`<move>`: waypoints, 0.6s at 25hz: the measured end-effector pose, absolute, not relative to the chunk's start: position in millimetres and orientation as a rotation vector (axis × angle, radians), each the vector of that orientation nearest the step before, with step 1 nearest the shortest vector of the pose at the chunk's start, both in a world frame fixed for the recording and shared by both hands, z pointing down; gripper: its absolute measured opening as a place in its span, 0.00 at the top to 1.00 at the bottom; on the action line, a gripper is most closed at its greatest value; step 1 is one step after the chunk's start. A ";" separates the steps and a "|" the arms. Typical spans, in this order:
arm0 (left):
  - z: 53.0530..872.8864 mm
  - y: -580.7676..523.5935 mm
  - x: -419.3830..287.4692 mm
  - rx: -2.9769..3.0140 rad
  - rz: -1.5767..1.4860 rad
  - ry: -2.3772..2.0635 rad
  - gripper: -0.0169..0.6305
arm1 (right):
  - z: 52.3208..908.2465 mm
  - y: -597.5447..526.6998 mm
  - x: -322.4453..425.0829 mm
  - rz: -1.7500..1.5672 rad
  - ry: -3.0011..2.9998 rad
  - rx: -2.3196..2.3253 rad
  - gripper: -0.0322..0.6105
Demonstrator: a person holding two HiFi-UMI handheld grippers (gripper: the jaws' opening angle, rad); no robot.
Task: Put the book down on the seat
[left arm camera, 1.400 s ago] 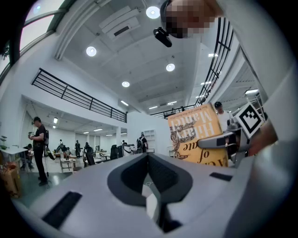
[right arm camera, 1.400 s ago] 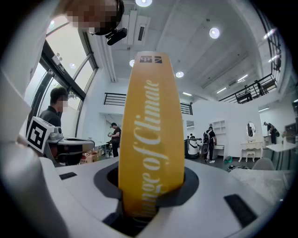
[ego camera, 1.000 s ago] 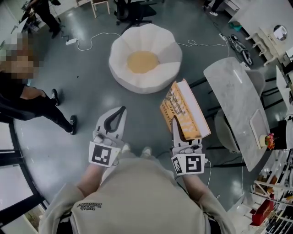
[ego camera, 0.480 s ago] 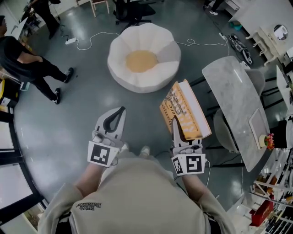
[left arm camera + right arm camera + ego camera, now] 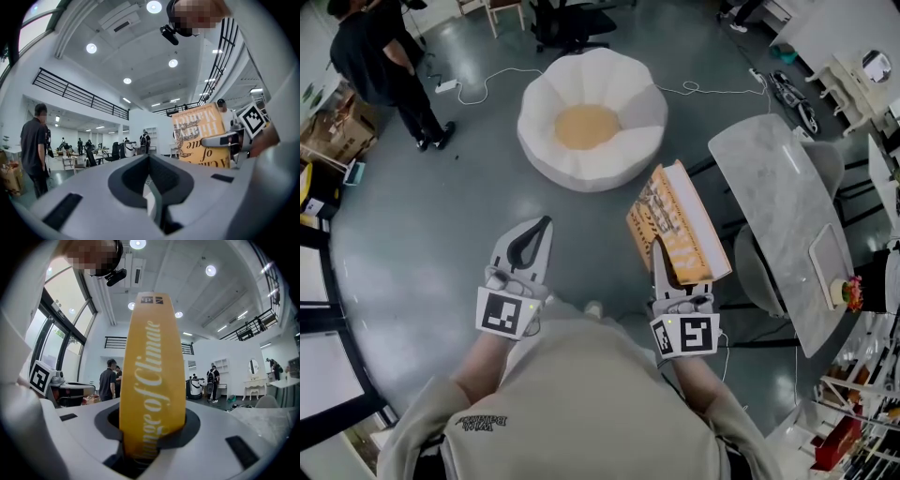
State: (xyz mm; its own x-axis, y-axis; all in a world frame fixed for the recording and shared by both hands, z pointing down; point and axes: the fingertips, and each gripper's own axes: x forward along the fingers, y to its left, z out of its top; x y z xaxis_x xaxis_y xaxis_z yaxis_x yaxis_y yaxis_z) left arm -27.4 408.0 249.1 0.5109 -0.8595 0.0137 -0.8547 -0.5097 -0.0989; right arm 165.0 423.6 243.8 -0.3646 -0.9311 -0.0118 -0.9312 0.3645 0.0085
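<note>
- Scanning from the left: the left gripper (image 5: 542,230) is riding empty, jaws pressed together on nothing, pointing level over the floor.
- And the seat?
- The white round seat (image 5: 546,111) is sitting ahead, between the lines of the two grippers and well apart from both. Its tan cushion (image 5: 589,127) is lying bare.
- Where's the book?
- The right gripper (image 5: 657,248) is clamping the book (image 5: 680,223) at the near end of its spine, and the yellow spine is filling the gap between the jaws. The book is hanging in the air, tilted, near the marble table (image 5: 783,202), not over the seat.
- So the person is carrying, not yet placing.
- Looking that way. The right hand is needing to go forward and left until the book is hovering over the cushion, then tipping it flat and lowering before letting go. Releasing high is risking a bounce off the soft rim.
- Is the left hand helping?
- Probably not needed, as the grip is looking centred. Clearing the table edge on the swing is the main thing.
</note>
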 end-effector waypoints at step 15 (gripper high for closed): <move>260.8 375.7 -11.6 -2.572 -0.096 1.510 0.96 | 254.8 393.5 191.8 0.093 2.587 -1.742 0.72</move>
State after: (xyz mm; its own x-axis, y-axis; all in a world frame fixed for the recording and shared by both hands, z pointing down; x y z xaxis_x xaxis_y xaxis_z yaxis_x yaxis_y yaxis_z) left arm -11.6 375.7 260.8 0.4889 -0.8720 -0.0241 -0.8620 -0.4787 -0.1670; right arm 191.8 393.5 254.8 -0.3765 -0.9250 -0.0511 -0.9263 0.3750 0.0371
